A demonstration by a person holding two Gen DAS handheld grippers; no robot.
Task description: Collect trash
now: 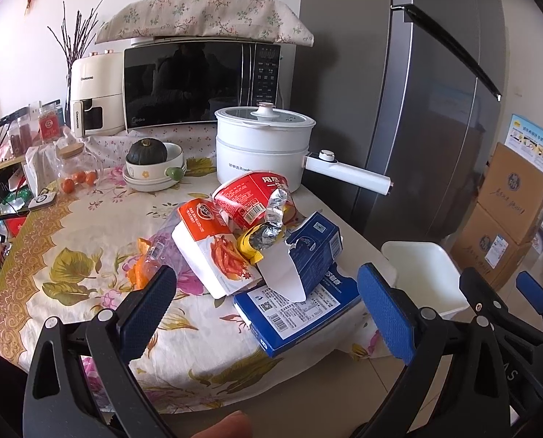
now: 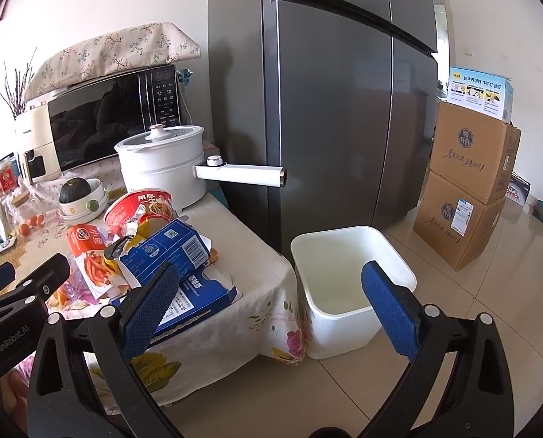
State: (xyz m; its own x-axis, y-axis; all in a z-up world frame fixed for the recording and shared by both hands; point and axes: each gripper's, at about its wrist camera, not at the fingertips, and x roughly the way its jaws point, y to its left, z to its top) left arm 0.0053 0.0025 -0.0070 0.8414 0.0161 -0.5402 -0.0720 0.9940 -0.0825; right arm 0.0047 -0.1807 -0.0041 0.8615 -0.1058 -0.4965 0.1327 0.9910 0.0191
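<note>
A heap of trash lies on the floral tablecloth (image 1: 70,255): a flat blue box (image 1: 300,314), a torn blue carton (image 1: 311,252) on it, a red noodle cup (image 1: 249,197), an orange-and-white snack bag (image 1: 213,248), a crumpled foil wrapper (image 1: 271,226) and a clear plastic bottle (image 1: 158,248). My left gripper (image 1: 267,310) is open and empty, just in front of the heap. My right gripper (image 2: 271,306) is open and empty, between the table corner and the white bin (image 2: 351,284) on the floor. The heap also shows in the right wrist view (image 2: 169,252).
A white electric pot (image 1: 264,146) with a long handle stands behind the heap. Bowls with a squash (image 1: 151,164), a glass jar (image 1: 78,168), a microwave (image 1: 198,80) and an air fryer (image 1: 92,95) are further back. A grey fridge (image 2: 337,109) and stacked cartons (image 2: 468,197) stand right.
</note>
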